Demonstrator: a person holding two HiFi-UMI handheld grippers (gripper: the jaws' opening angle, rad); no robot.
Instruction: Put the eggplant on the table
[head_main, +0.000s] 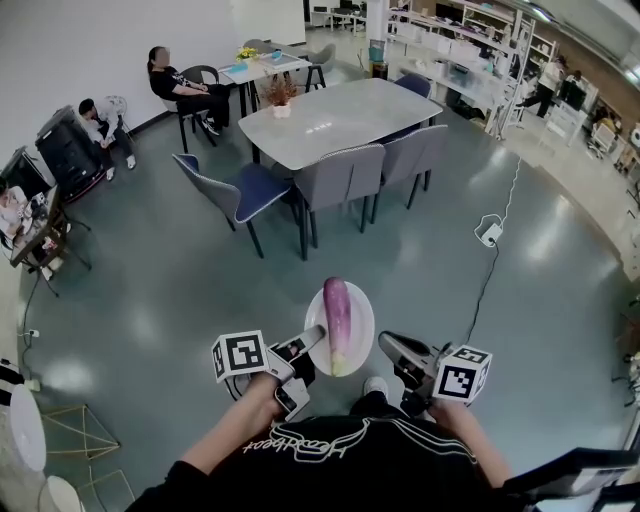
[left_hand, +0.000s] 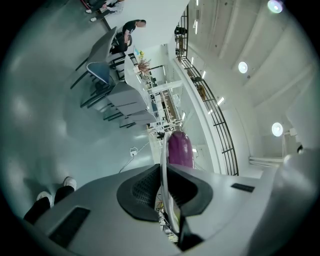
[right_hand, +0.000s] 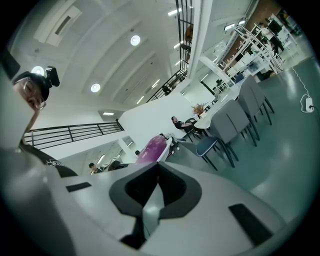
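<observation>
A purple eggplant (head_main: 338, 312) lies on a white plate (head_main: 361, 308) that is held in the air in front of the person, above the grey floor. My left gripper (head_main: 312, 342) is shut on the plate's left rim. My right gripper (head_main: 384, 346) is shut on its right rim. In the left gripper view the plate's rim (left_hand: 163, 160) runs edge-on between the jaws of the left gripper (left_hand: 165, 192), with the eggplant (left_hand: 180, 149) beyond. The right gripper view shows the plate's edge (right_hand: 167, 149) and the eggplant (right_hand: 152, 148) past the closed jaws of the right gripper (right_hand: 156, 192).
A grey dining table (head_main: 340, 115) stands ahead, with grey and blue chairs (head_main: 340, 180) along its near side and a small plant (head_main: 280, 95) on it. People sit at the back left. A power strip (head_main: 490, 232) with its cable lies on the floor to the right.
</observation>
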